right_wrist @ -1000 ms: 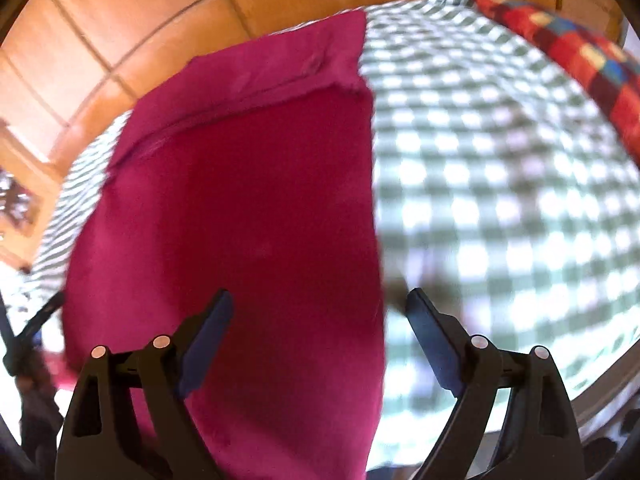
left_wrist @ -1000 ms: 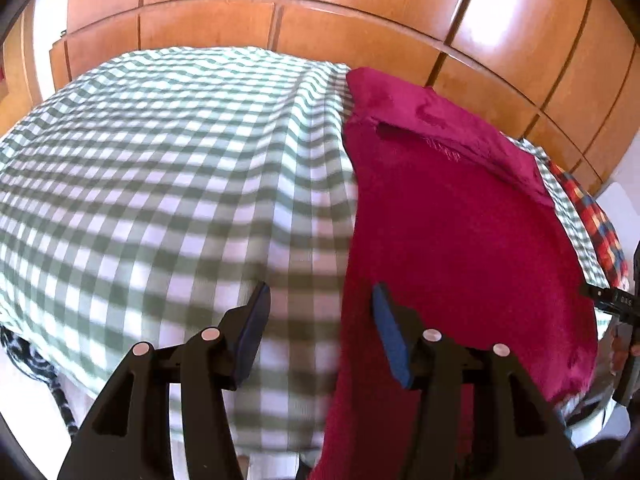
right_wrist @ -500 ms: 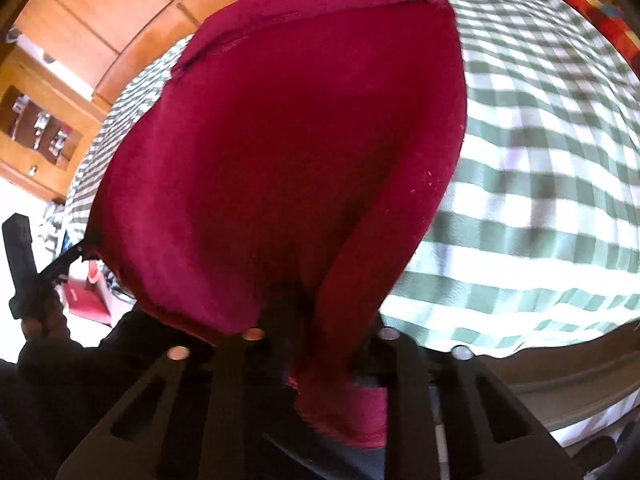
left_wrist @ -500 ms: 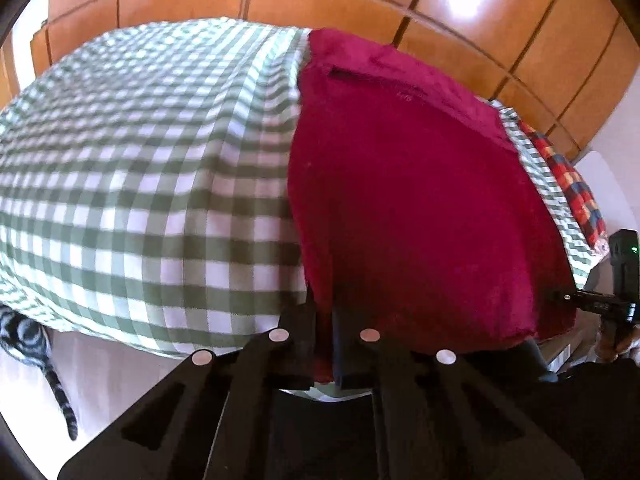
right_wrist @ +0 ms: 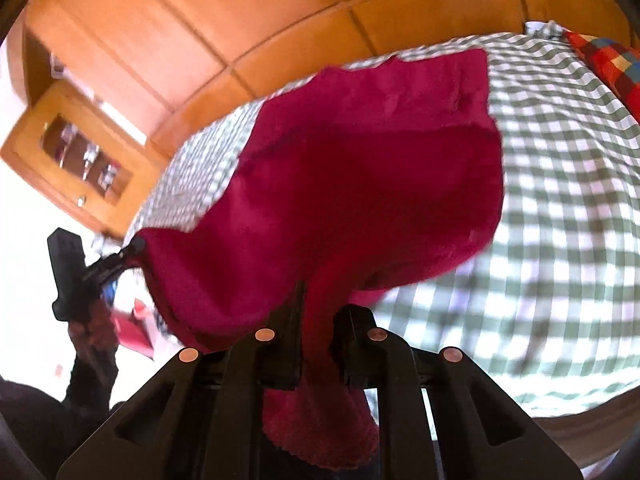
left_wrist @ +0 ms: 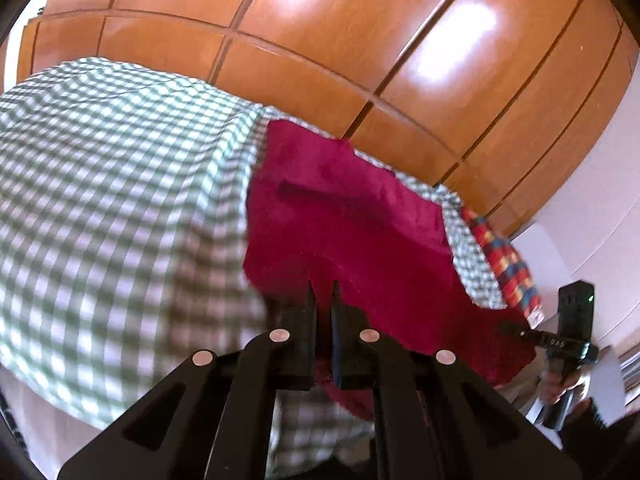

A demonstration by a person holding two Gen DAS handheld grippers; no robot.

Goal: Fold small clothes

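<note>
1. Left wrist view: the left gripper [left_wrist: 323,292] is clamped tight on the near edge of the crimson fleece garment [left_wrist: 352,232]. A second ago its jaws stood apart over that hem; now they have closed and the edge is off the green-checked bedspread [left_wrist: 112,184].
2. Same view: the garment's far end stays flat near the bed's far edge, by the wooden wardrobe [left_wrist: 360,40]; the near half hangs up from it. At the right, the right gripper [left_wrist: 516,330] bites the other near corner.
3. Right wrist view: the right gripper [right_wrist: 320,304] is nearly closed on a bunched fold of the crimson fleece garment [right_wrist: 360,184], its jaws having just been closing round it; cloth spills down between the fingers.
4. Same view: at the left, the left gripper [right_wrist: 134,250] pinches its corner, so the hem is stretched between both tongs, clear of the bedspread [right_wrist: 560,200].
5. Judgement: both corners secured and lifted means the fold-over toward the far edge can begin. A multicoloured pillow [right_wrist: 608,64] waits at the bed's far right corner.
</note>
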